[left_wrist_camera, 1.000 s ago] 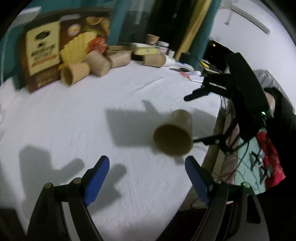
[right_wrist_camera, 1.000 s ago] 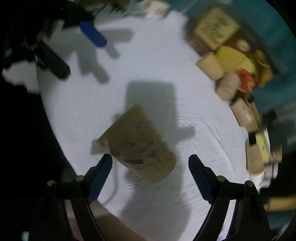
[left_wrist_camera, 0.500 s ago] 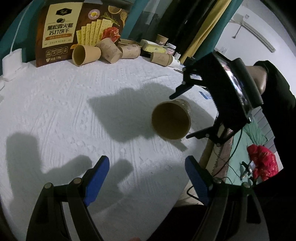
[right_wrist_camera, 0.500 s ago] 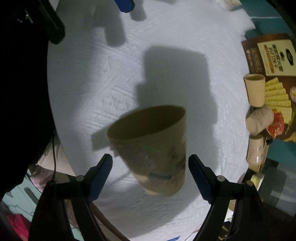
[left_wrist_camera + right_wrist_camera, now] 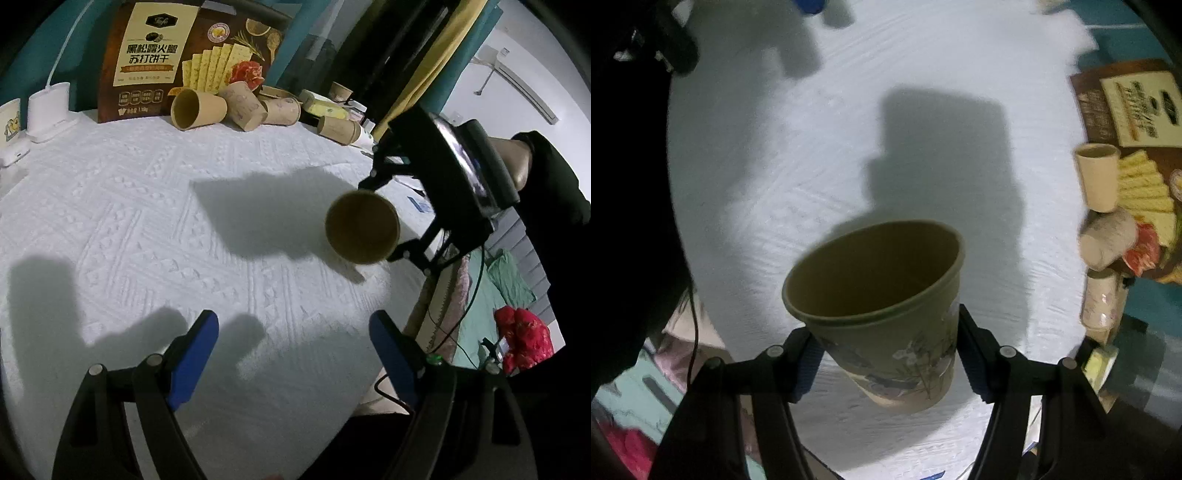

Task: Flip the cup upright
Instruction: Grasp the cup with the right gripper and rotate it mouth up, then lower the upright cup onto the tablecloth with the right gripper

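Note:
A brown paper cup (image 5: 886, 317) with a flower print is clamped between the blue pads of my right gripper (image 5: 890, 358), held above the white tablecloth (image 5: 775, 184) with its open mouth tilted up and away from the camera. In the left wrist view the same cup (image 5: 362, 230) shows its open mouth, held by the right gripper (image 5: 384, 221) near the table's right edge. My left gripper (image 5: 295, 354) is open and empty, low over the near part of the table, well short of the cup.
Several paper cups (image 5: 236, 107) lie on their sides at the far edge in front of a cracker box (image 5: 184, 59). White chargers (image 5: 48, 110) sit at the far left. The table's right edge (image 5: 417, 295) drops to bedding and cables.
My right gripper closed on the cup, lifted it off the cloth and turned its mouth upward. My left gripper stayed open and shifted slightly.

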